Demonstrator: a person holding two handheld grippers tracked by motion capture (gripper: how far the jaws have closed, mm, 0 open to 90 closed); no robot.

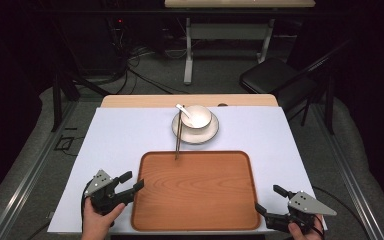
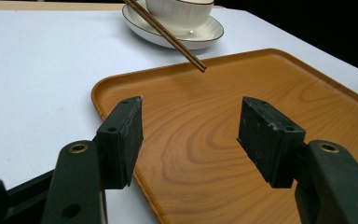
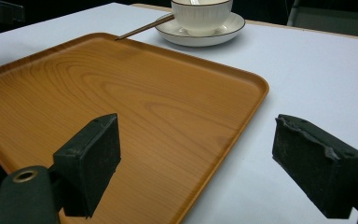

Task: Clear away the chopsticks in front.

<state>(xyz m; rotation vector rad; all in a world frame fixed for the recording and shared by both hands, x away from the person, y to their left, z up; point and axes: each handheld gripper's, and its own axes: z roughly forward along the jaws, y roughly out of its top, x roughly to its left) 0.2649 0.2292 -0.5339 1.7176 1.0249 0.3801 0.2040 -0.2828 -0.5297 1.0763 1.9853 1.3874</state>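
A bare wooden tray (image 1: 195, 190) lies at the table's near middle. Behind it a white bowl (image 1: 196, 116) with a white spoon (image 1: 182, 109) in it sits on a white saucer (image 1: 207, 135). Dark chopsticks (image 1: 178, 135) lean from the saucer's rim, their tips over the tray's far edge. My left gripper (image 1: 134, 181) is open at the tray's near left corner, nothing between its jaws. My right gripper (image 1: 269, 198) is open at the near right corner, also holding nothing. In the left gripper view the tray (image 2: 242, 121), the chopsticks (image 2: 168, 35) and the saucer (image 2: 200, 37) lie ahead.
A white sheet (image 1: 120, 145) covers the table, with a wooden strip (image 1: 145, 100) bare at the far edge. Beyond the table stand a black chair (image 1: 270, 77), a desk leg (image 1: 188, 55) and loose cables on the floor. The right gripper view has the tray (image 3: 121, 102) and bowl (image 3: 200, 14).
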